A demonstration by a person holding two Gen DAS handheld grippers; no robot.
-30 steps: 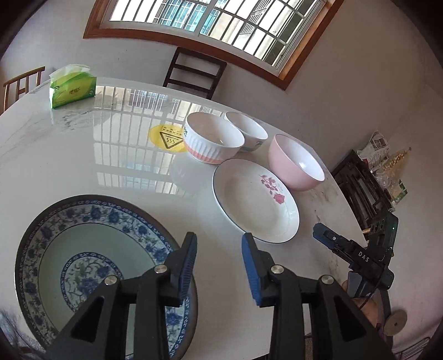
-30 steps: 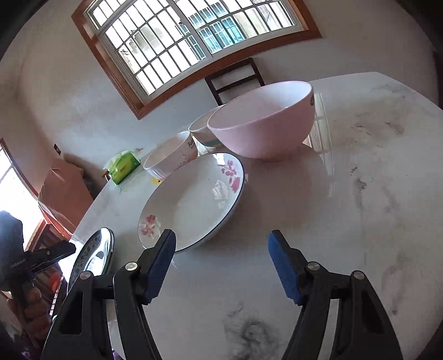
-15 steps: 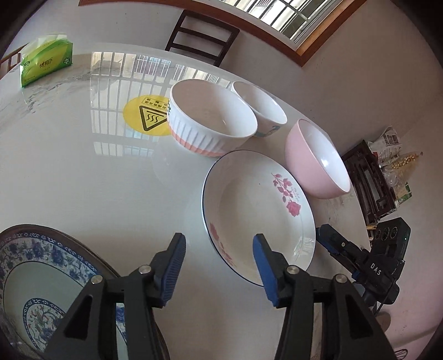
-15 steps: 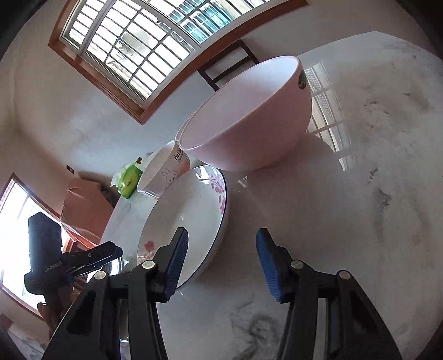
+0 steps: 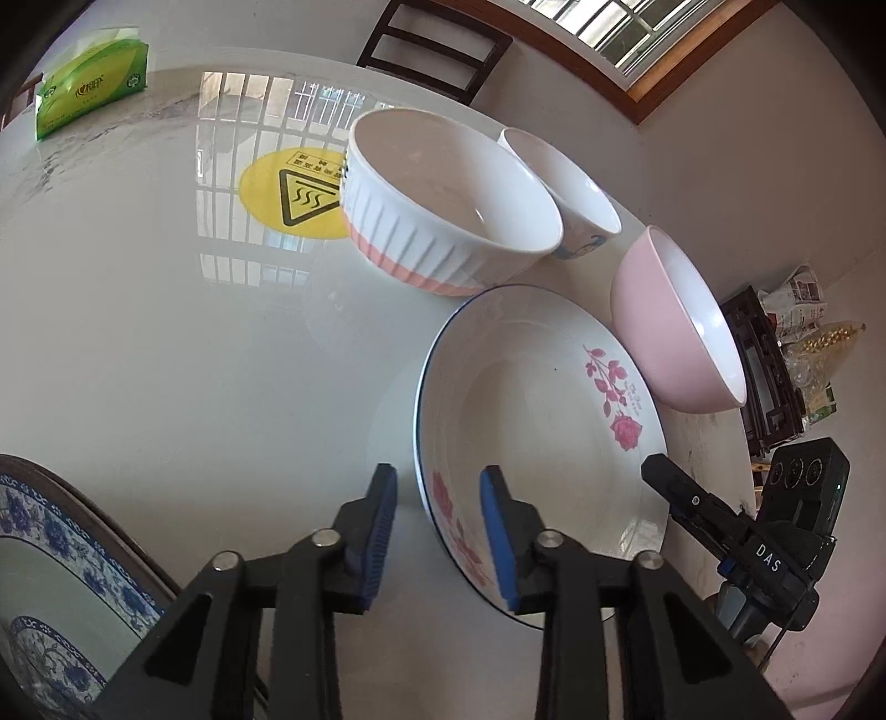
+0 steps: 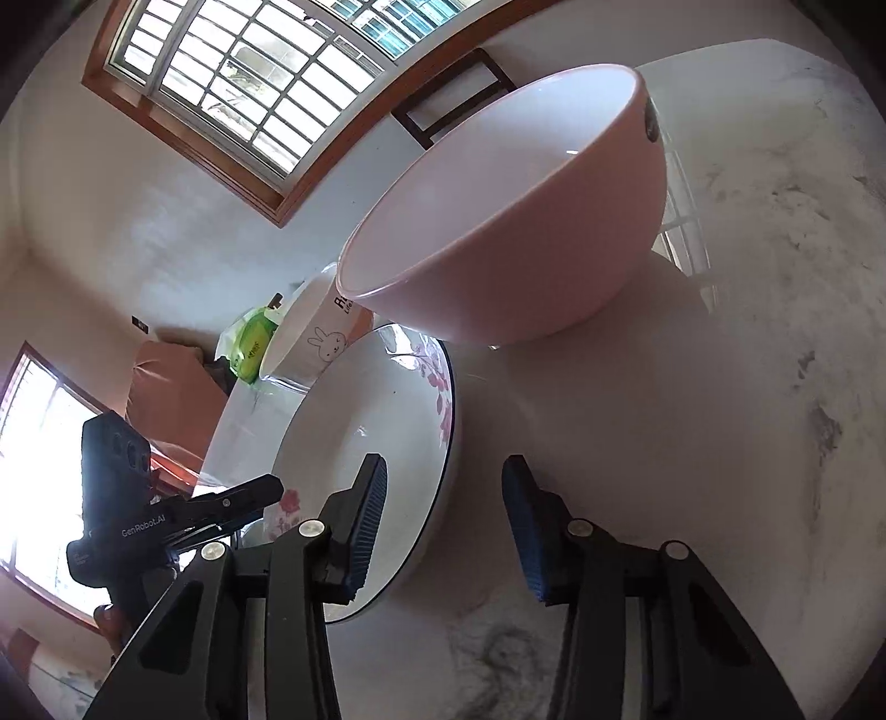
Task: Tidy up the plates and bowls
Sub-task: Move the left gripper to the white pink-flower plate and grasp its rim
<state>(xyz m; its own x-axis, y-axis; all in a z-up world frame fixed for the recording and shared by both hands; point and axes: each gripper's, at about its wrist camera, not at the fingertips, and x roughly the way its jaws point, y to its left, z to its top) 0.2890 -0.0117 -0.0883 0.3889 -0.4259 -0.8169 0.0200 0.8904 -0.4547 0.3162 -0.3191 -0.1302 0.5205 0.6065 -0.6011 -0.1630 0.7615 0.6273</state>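
A white plate with pink roses lies on the glossy white table. My left gripper straddles its near-left rim, jaws closing, and the pads do not touch the rim. My right gripper straddles the same plate at its opposite rim, jaws closing, with gaps on both sides. A pink bowl stands just behind the plate. A ribbed white bowl with a pink base and a small white cartoon bowl stand farther back. A blue-and-white plate lies at the lower left.
A green tissue pack sits at the far left of the table. A yellow warning sticker lies beside the ribbed bowl. A dark chair stands behind the table under the window. Dark furniture with bags stands past the table's right edge.
My left gripper has moved from over the blue-and-white plate to the rose plate's rim. My right gripper has come closer to that plate's other rim. Both pairs of jaws have narrowed.
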